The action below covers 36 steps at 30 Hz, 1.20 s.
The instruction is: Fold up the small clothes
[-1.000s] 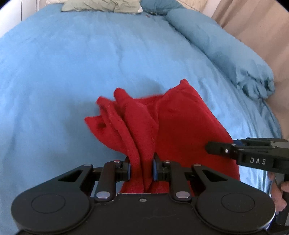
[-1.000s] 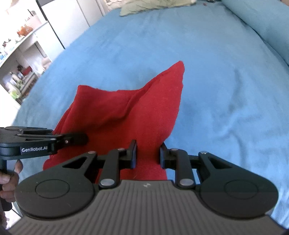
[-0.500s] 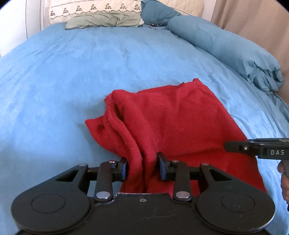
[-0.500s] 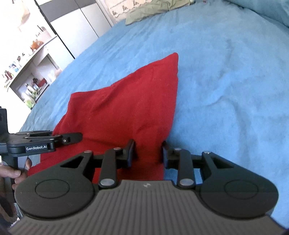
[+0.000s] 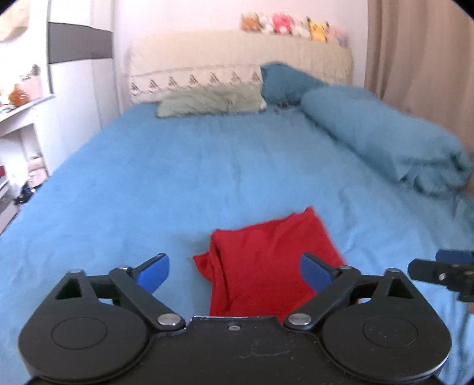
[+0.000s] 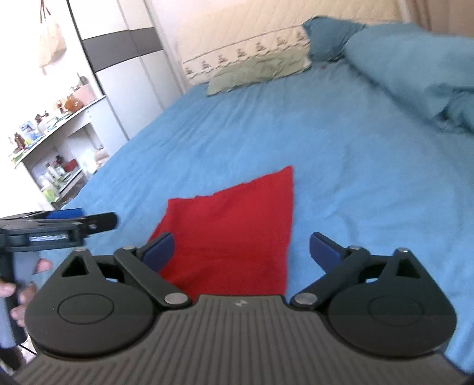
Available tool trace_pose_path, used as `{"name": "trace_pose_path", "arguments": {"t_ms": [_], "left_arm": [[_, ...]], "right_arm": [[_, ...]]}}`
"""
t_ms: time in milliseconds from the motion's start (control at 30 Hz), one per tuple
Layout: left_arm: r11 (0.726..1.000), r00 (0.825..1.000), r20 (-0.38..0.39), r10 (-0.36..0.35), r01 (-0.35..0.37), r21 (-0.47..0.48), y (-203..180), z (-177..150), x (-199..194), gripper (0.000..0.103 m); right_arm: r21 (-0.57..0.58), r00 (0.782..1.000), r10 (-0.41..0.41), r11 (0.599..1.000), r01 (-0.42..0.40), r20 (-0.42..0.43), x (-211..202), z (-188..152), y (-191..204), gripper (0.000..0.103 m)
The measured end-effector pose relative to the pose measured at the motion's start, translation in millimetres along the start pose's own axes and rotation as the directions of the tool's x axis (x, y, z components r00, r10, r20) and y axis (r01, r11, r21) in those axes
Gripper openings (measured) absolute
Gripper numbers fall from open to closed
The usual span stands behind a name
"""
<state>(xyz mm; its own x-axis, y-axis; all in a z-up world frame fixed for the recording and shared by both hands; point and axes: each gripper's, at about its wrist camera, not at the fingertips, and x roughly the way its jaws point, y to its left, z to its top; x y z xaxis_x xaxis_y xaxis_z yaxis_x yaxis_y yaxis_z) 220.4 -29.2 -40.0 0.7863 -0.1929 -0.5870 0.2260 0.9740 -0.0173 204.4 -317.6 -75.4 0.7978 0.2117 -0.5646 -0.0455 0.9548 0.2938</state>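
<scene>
A red cloth (image 5: 266, 266) lies folded on the blue bed sheet (image 5: 177, 183); its left edge is bunched in folds. It also shows in the right wrist view (image 6: 234, 234) as a flat red shape with a far pointed corner. My left gripper (image 5: 235, 274) is open and empty, raised above the cloth's near end. My right gripper (image 6: 241, 251) is open and empty too, above the cloth's near right part. Each gripper appears at the other view's edge: the right one (image 5: 444, 274), the left one (image 6: 59, 228).
A rolled blue duvet (image 5: 379, 139) lies along the bed's right side. Pillows (image 5: 213, 100) and a headboard with plush toys (image 5: 290, 26) are at the far end. Shelves with small items (image 6: 50, 148) and a wardrobe (image 6: 124, 74) stand left of the bed.
Both grippers opened and let go of the red cloth, then pulled back and tilted up. The cloth now lies flat on the sheet.
</scene>
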Motion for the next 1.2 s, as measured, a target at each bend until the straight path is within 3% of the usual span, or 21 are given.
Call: {"name": "trace_pose_path", "arguments": {"t_ms": [200, 333, 500, 667, 900, 1200], "left_arm": [[0.998, 0.999, 0.009, 0.035, -0.034, -0.058, -5, -8, -95, 0.103], [0.993, 0.995, -0.033, 0.090, -0.093, -0.074, -6, -23, -129, 0.103], [0.991, 0.992, -0.071, 0.102, -0.107, -0.075, -6, -47, -157, 0.103], [0.991, 0.989, -0.079, 0.129, -0.131, -0.027, -14, -62, -170, 0.103], [0.991, 0.985, -0.116, 0.131, -0.131, 0.006, -24, -86, -173, 0.103], [0.991, 0.986, -0.100, 0.131, -0.132, -0.005, -27, -88, -179, 0.103]], "right_arm": [[-0.043, 0.990, -0.139, 0.989, 0.140, 0.015, -100, 11, 37, 0.103], [-0.055, 0.981, -0.194, 0.980, 0.193, -0.015, -149, 1, 56, 0.103], [-0.108, 0.968, -0.251, 0.963, 0.247, -0.022, -187, -23, 77, 0.103], [-0.114, 0.951, -0.303, 0.948, 0.296, -0.053, -205, -52, 86, 0.103], [-0.087, 0.944, -0.307, 0.951, 0.298, -0.119, -211, -82, 81, 0.103], [-0.084, 0.943, -0.313, 0.949, 0.304, -0.117, -216, -85, 83, 0.103]]}}
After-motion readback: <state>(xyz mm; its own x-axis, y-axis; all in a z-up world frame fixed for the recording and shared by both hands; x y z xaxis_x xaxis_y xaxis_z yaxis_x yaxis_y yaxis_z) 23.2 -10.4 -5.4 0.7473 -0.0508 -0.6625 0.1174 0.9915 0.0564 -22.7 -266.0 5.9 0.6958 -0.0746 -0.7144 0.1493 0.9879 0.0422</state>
